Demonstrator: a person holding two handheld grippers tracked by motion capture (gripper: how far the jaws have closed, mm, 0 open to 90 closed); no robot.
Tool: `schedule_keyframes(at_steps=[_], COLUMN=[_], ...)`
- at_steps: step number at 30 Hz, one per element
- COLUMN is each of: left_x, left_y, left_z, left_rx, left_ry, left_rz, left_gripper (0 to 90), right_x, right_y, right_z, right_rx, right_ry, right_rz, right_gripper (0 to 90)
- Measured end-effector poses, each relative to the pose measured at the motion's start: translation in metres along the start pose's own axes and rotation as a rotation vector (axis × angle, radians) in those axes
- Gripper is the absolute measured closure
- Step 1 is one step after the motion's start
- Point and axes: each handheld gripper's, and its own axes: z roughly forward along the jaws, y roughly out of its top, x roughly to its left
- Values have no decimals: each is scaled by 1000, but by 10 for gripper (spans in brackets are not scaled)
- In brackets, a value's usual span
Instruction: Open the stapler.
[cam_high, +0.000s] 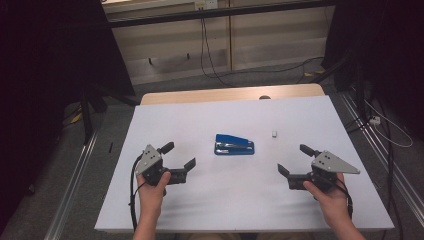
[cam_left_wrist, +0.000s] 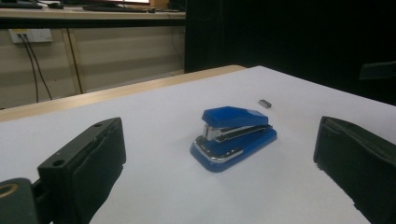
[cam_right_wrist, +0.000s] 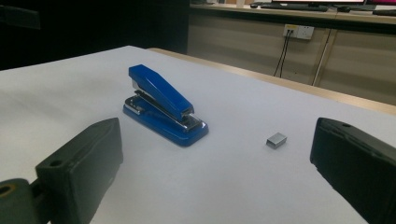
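Note:
A blue stapler (cam_high: 234, 145) lies shut in the middle of the white table (cam_high: 200, 205), also seen as the stapler (cam_left_wrist: 233, 136) and the stapler (cam_right_wrist: 163, 105). A small grey block of staples (cam_high: 274, 133) rests to its right, the same staples (cam_left_wrist: 265, 103) and staples (cam_right_wrist: 276, 140) in the gripper views. My left gripper (cam_high: 178, 155) is open, held by a hand left of the stapler. My right gripper (cam_high: 295, 159) is open, held to the stapler's right. Both gripper openings face the stapler with nothing between the jaws.
The table's wooden far edge (cam_high: 230, 94) shows beyond the white sheet. Cables (cam_high: 207, 55) hang down a pale wall panel behind. Metal rails (cam_high: 75, 185) run along the floor on both sides. Dark curtains flank the scene.

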Motion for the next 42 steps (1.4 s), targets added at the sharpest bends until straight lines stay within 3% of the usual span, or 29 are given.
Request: schedule_keyframes(at_steps=[10,18,21,23,26,30,34,37,39,41,42], left_x=[-6,-4,-4,-4,-4,3,9,12,11,10,9], left_y=[5,3,3,4,4,5,3,2,2,3,3], left_z=[28,39,51,57,63,74,76,81,83,87,89], left_rx=[36,76,92,104,117,122,126,182,189,208,224], left_ry=[-7,8,11,-17,7,18,28,36,22,13,10], left_rz=[-23,-19,-30,-14,23,-21,-17,9,7,13,16], left_gripper=[26,29,34,90,132,148,205,298,381,402,475], right_x=[2,4,6,7,8,8,8,6,6,5,5], right_y=[6,9,10,11,11,13,15,16,17,19,20], right_z=[12,24,31,34,37,45,50,55,57,61,64], right_rx=[-1,10,15,22,33,36,35,39,41,48,55], right_ry=[18,34,44,46,47,43,38,34,31,33,29], right_rz=[8,1,-3,-14,-15,-13,-5,-3,-7,-9,-8], right_gripper=[21,21,21,20,21,20,20,23,22,26,26])
